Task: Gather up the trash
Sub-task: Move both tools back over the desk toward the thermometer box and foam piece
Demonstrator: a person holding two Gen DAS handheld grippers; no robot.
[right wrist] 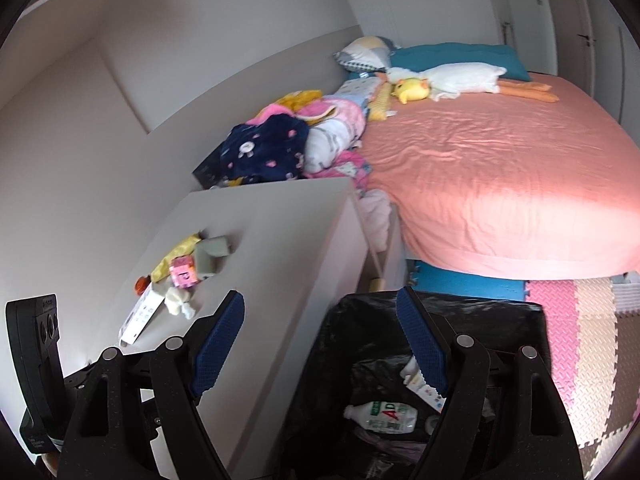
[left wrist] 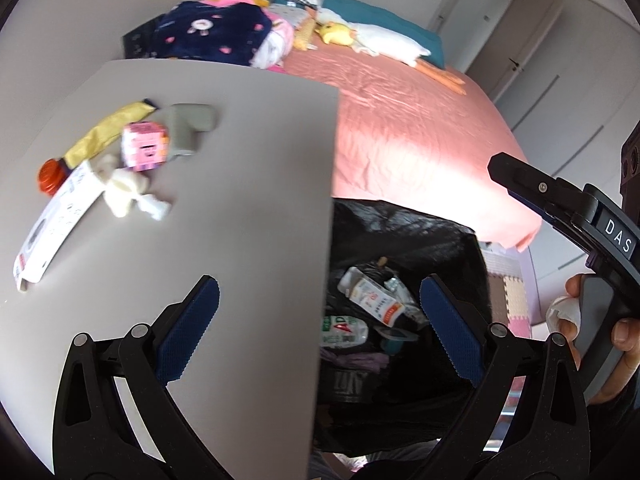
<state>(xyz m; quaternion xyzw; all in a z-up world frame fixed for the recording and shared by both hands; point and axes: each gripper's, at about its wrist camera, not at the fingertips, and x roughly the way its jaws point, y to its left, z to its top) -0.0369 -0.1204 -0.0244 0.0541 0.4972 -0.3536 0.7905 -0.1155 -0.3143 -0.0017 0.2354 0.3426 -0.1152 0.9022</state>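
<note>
From the left wrist view, the left gripper (left wrist: 320,328) stands wide apart with nothing between its blue pads, straddling the right edge of the grey cabinet top (left wrist: 248,184). On that top, well back from the edge toward the wall, the trash lies in a loose cluster: a crumpled white tissue (left wrist: 128,190), a long flat white paper box (left wrist: 56,224) printed with small dark marks, an orange bottle cap (left wrist: 51,175) at the box's far end, a yellow wrapper (left wrist: 106,134), a pink carton (left wrist: 145,148) with a printed face, and a grey L-shaped foam piece (left wrist: 190,130) touching the carton. Just beside the cabinet, lower, sits the black-lined bin (left wrist: 404,240), holding a clear plastic bottle (left wrist: 344,330) with a green and red label and a white medicine-style packet (left wrist: 374,296). The right gripper (left wrist: 560,204) shows at the frame's edge, held by a hand (left wrist: 616,344). From the right wrist view, the right gripper (right wrist: 320,344) is likewise spread wide and empty, one finger over the cabinet top (right wrist: 280,240), the other over the bin (right wrist: 360,320). The same cluster sits toward the wall side of the cabinet, tissue (right wrist: 178,302) nearest. Beyond the cabinet lies a pink bed (right wrist: 500,184).
</note>
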